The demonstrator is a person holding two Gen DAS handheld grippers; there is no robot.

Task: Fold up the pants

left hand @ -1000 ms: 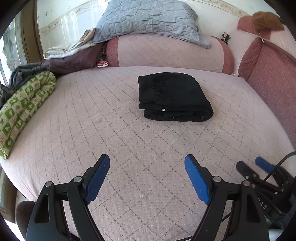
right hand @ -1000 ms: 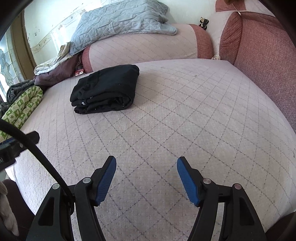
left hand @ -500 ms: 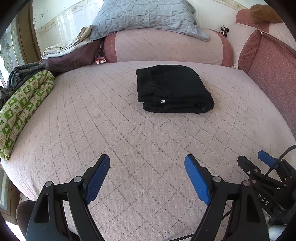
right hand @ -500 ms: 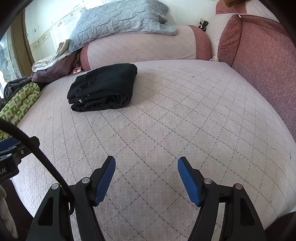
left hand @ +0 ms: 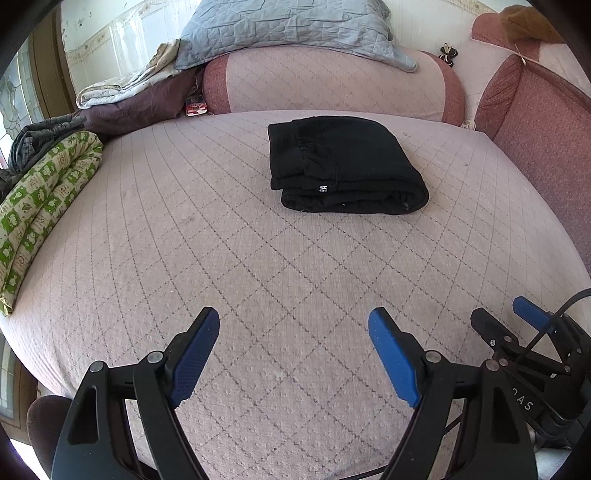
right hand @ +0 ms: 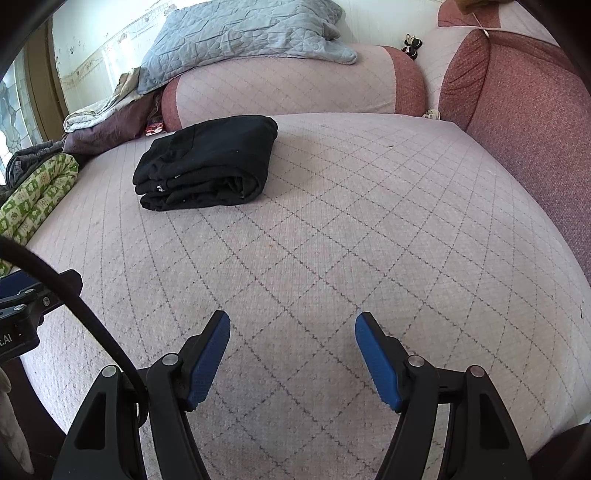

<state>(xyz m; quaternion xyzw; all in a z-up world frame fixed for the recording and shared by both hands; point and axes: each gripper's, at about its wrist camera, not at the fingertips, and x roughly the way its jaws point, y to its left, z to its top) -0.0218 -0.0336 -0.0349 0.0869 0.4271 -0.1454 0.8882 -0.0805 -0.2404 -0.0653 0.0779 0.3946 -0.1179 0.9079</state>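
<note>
- The left gripper (left hand: pixel 293 328) is hanging over the near part of the quilted pink bed cover (left hand: pixel 258 258), blue pads spread wide with nothing but bare cover showing between them.
- The right gripper (right hand: pixel 292 332) is doing the same on its side, jaws standing apart and empty above the bed cover (right hand: pixel 351 240).
- The folded black pants (left hand: pixel 343 166) are lying well ahead of the left gripper, a little to the right of its centre line, as a compact stack flat on the cover.
- A small white tag is showing on the near edge of the stack, facing the left gripper.
- From the right gripper, the pants (right hand: pixel 207 162) are sitting ahead and off to the left, well apart from its pads, with the rolled fold turned toward the camera.
- Beyond the pants, a pink bolster (left hand: pixel 332 81) is running across the far end, with a grey-blue quilted pillow (left hand: pixel 288 29) resting on top of it.
- Far to the left of the left gripper, a green-patterned rolled blanket (left hand: pixel 40 206) is lying along the edge of the bed.
- To the right of the left gripper, the right gripper's (left hand: pixel 532 317) black frame and blue tip are poking into view just beside it.
</note>
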